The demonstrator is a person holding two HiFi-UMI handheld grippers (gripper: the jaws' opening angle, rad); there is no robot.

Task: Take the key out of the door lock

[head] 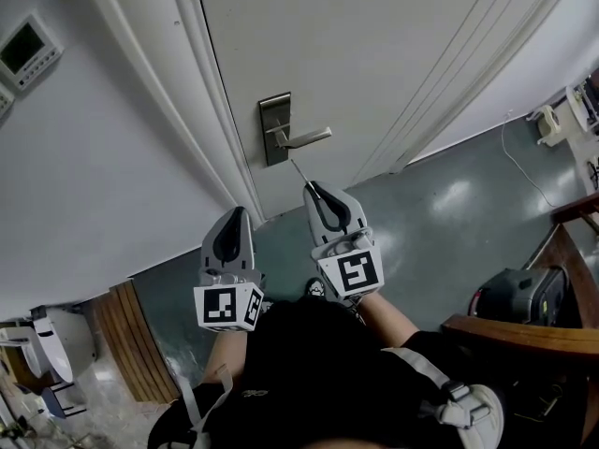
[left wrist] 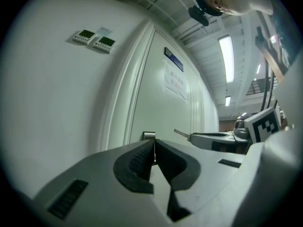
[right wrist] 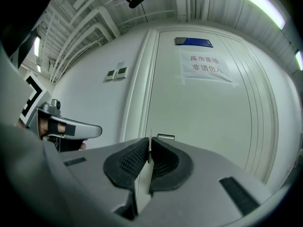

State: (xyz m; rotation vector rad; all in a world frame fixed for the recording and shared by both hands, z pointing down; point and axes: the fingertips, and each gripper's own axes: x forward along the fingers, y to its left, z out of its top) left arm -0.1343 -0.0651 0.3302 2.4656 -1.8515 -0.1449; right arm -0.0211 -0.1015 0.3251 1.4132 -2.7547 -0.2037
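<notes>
Your right claw (head: pixel 310 189) was clamped on the key (head: pixel 299 172), its blade aimed at the lock plate (head: pixel 274 108) just ahead; your left claw (head: pixel 236 211) was closed, empty.

Blocked ahead by door (head: pixel 374 64) and jutting lever handle (head: pixel 307 137); hemmed left by wall (head: pixel 94 157); open rightward over floor (head: pixel 440 223) until wooden furniture (head: pixel 524 333).

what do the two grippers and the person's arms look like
Both the left gripper and right gripper are pale grey tapered shells with black ribbed pads, each with a white cube bearing black square markers. The person wears a black short-sleeved top.
</notes>
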